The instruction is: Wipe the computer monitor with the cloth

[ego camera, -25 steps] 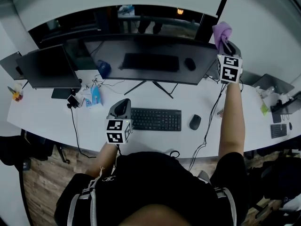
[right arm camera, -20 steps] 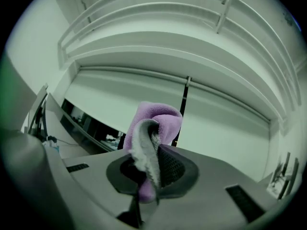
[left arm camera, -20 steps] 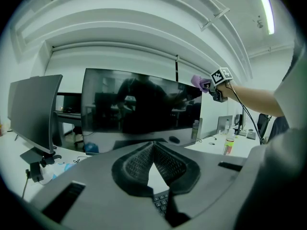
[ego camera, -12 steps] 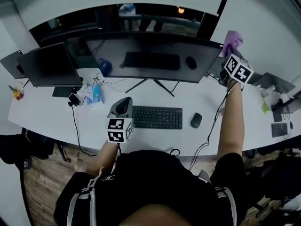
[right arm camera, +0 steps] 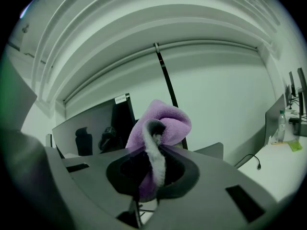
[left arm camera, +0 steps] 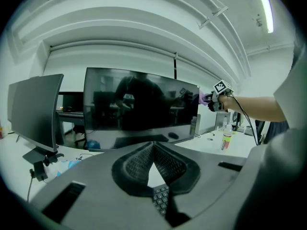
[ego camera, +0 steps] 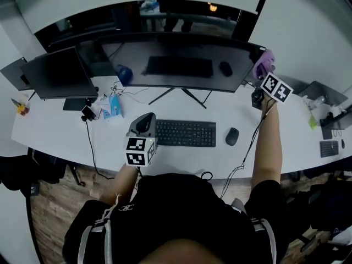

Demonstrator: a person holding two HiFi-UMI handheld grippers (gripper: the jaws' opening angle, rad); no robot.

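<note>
Pinching the cloth (right arm camera: pixel 169 120) in a bunched wad, your right gripper (ego camera: pixel 263 73) has its jaws clamped on the folds. A fat purple pad sticks out past the tips, which gives you something soft to put against the glass rather than hard plastic. You hold it at the upper right corner of the monitor (ego camera: pixel 176 65), arm stretched out over the desk (ego camera: pixel 49 131). I cannot tell whether the cloth touches the screen or sits just beside its edge. A corner is a sensible place to begin, since a stroke from there can run across the whole panel.

Your left gripper (ego camera: pixel 144 124) hangs low over the desk, just left of the keyboard (ego camera: pixel 185 133). Its jaws are pressed together with nothing between them. Parked there it stays out of the way, well apart from the screen and the right arm's path.
</note>
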